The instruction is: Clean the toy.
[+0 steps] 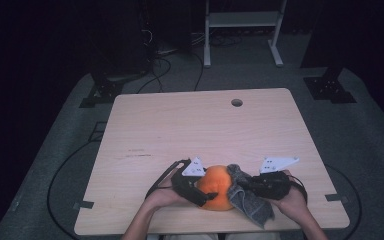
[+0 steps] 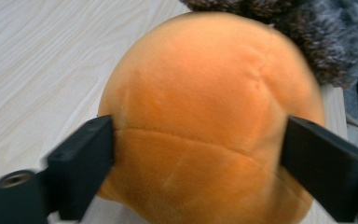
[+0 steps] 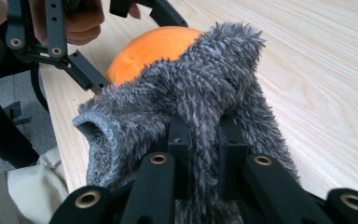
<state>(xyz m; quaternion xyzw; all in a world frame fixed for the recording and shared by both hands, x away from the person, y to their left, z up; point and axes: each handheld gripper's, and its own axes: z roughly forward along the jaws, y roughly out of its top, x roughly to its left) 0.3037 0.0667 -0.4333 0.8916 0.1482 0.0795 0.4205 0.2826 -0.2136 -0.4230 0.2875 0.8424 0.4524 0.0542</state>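
The pale wooden table (image 1: pixel 180 125) carries everything at its near edge, close in front of the person. There sits the round orange plush ball (image 1: pixel 216 186), resting on the tabletop just right of the table's middle line. In the left gripper view the same soft ball (image 2: pixel 205 121) bulges between the two black jaws, one pressed on each flank about halfway up, so the left gripper (image 1: pixel 195 189) is closed on the ball across its width and steadies it from the left.

Draped against the ball's right side is the shaggy grey cloth (image 1: pixel 247 197), its loose end hanging down toward the near table edge. The right gripper (image 3: pixel 200 140) has its jaws almost together, pinching a fold of that grey fleece (image 3: pixel 191 98); the cloth's long axis runs away from this gripper, up and over toward the ball.

The relation that matters: the ball lies directly left of the right gripper and touches the cloth, with the cloth between them. I judge that any wiping or covering stroke has to travel leftward over the ball's top, and the right hand (image 1: pixel 295 200) is the one placed to make it.
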